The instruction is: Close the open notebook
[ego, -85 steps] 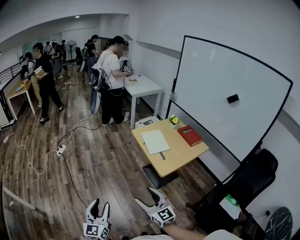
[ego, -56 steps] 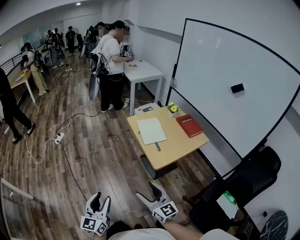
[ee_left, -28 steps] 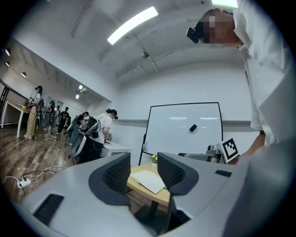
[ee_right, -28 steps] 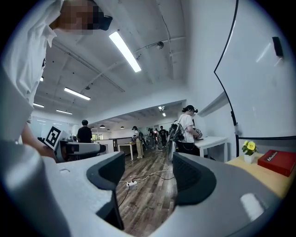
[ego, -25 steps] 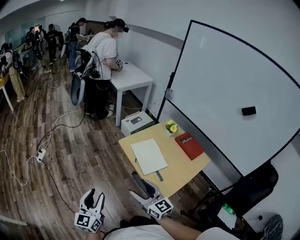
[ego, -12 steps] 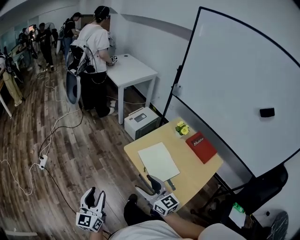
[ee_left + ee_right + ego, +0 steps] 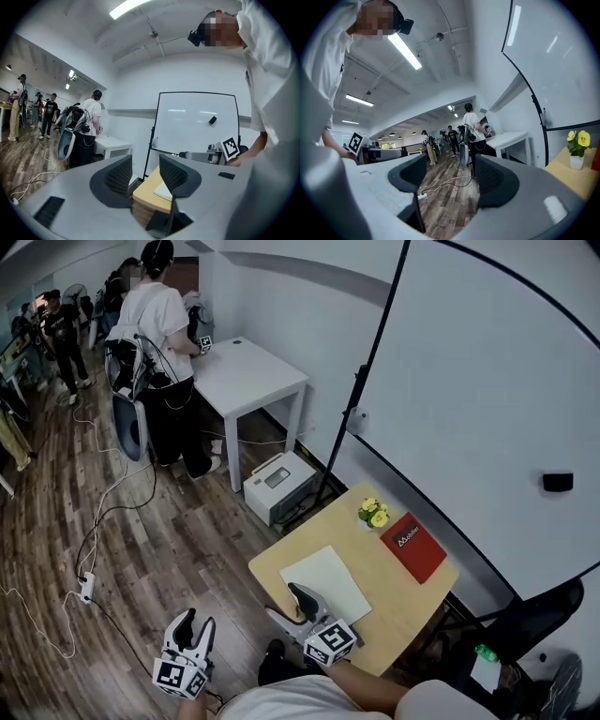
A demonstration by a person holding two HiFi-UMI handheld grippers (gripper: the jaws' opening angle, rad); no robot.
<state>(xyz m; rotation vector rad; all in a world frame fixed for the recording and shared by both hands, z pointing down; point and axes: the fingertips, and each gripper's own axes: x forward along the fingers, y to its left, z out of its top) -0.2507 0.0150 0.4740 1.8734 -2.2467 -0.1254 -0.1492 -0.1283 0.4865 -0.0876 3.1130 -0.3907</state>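
Note:
The open notebook (image 7: 330,581) lies flat, white pages up, on a small wooden table (image 7: 403,601). In the head view my right gripper (image 7: 290,605) hangs over the table's near left edge, its fingers by the notebook's near corner; its jaws are open and hold nothing. My left gripper (image 7: 195,624) is over the floor to the left of the table, open and empty too. In the left gripper view the left gripper (image 7: 145,171) frames the table's corner (image 7: 146,191) and the notebook (image 7: 164,191) between its jaws. The right gripper view shows the right gripper (image 7: 450,177) pointing level across the room.
A red book (image 7: 413,547) and a small pot of yellow flowers (image 7: 375,514) sit at the table's far side. A whiteboard (image 7: 487,418) stands behind it, a white box (image 7: 278,486) on the floor to its left, a black chair (image 7: 530,620) to the right. A person (image 7: 155,343) stands at a white table (image 7: 251,371).
I have come closer to the wooden table. Both grippers travelled with me; the right one now overlaps the table's near edge beside the notebook. Both pairs of jaws kept the same gap.

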